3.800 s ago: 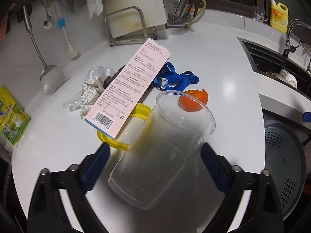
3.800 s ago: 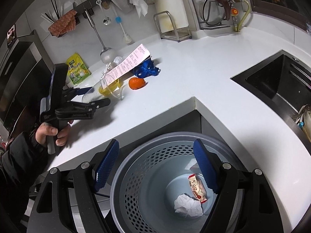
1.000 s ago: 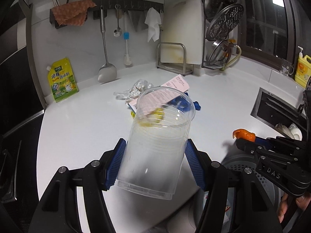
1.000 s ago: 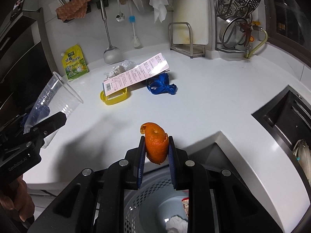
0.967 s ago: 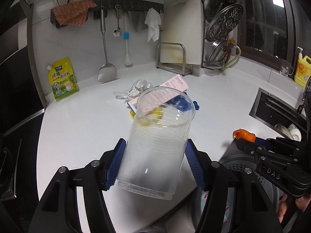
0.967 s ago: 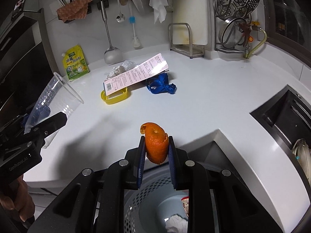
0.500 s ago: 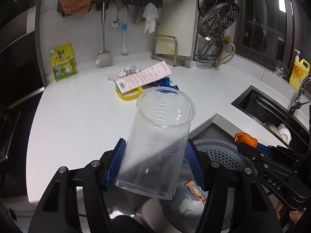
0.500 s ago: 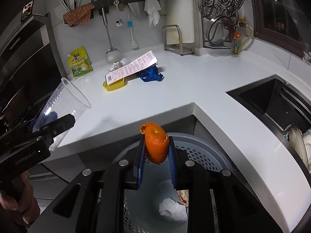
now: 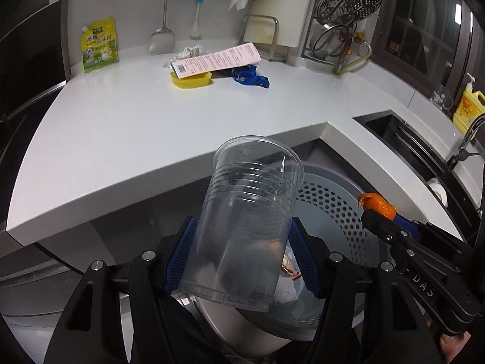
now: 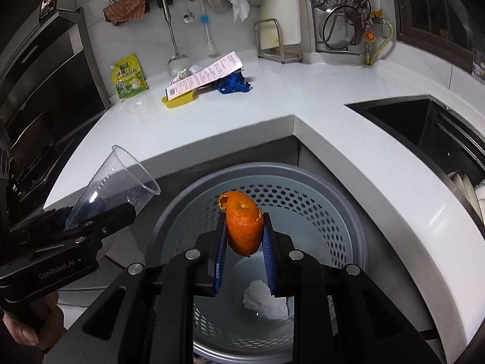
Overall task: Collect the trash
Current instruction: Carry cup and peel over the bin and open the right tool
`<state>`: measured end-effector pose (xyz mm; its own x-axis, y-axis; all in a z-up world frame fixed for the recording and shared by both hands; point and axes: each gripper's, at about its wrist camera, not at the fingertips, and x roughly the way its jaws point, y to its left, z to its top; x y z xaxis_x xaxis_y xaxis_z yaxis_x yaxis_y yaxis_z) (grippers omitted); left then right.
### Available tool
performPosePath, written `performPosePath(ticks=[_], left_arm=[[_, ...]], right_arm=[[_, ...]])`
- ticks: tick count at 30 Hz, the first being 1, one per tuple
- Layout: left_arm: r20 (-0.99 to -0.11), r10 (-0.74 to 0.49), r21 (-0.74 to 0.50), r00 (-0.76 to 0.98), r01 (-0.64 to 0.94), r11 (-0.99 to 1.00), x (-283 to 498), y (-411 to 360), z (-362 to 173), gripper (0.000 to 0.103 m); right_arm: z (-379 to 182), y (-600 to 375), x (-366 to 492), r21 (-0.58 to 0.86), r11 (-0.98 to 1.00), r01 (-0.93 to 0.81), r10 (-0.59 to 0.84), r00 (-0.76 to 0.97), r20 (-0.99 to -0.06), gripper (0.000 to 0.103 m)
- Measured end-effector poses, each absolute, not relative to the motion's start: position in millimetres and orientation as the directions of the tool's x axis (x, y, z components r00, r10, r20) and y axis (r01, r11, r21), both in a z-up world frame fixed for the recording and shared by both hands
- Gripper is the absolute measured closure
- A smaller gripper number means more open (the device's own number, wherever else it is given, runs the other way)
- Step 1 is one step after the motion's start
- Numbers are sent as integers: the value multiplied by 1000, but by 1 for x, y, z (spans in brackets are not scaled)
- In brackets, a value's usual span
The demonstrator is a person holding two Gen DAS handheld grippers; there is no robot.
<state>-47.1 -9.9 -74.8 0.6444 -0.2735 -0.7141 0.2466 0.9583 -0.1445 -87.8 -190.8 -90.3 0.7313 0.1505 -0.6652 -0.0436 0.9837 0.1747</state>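
My left gripper (image 9: 242,251) is shut on a clear plastic cup (image 9: 245,218), held tilted above the grey perforated trash bin (image 9: 333,200). The cup also shows in the right wrist view (image 10: 115,182). My right gripper (image 10: 244,236) is shut on an orange peel (image 10: 242,224) over the bin (image 10: 318,212); the peel also shows in the left wrist view (image 9: 377,204). Crumpled white paper (image 10: 263,300) and a snack wrapper (image 9: 291,271) lie in the bin. On the white counter (image 9: 151,121) lie a pink-white carton (image 9: 215,60), a yellow lid (image 9: 191,79), a blue bag (image 9: 250,75) and crumpled foil (image 9: 189,51).
The bin stands on the floor in the counter's inner corner. A sink (image 10: 424,127) is at the right. A green-yellow pouch (image 9: 98,45), hanging utensils, a cutting board rack (image 9: 263,36) and a dish rack stand along the back wall. A yellow soap bottle (image 9: 468,106) is far right.
Both grippers have drawn back from the counter and now hang lower over the bin, the cup and peel still held. The bin fills more of both views.
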Motion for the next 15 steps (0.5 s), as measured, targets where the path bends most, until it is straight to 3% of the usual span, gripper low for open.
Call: performPosePath(ticks=[15], left_arm=[[-761,-234,-82,605,269,960,-47,-37,-93,42]], right_arm=[[-116,-215,-91,240,971,-14,180,703,-688,82]])
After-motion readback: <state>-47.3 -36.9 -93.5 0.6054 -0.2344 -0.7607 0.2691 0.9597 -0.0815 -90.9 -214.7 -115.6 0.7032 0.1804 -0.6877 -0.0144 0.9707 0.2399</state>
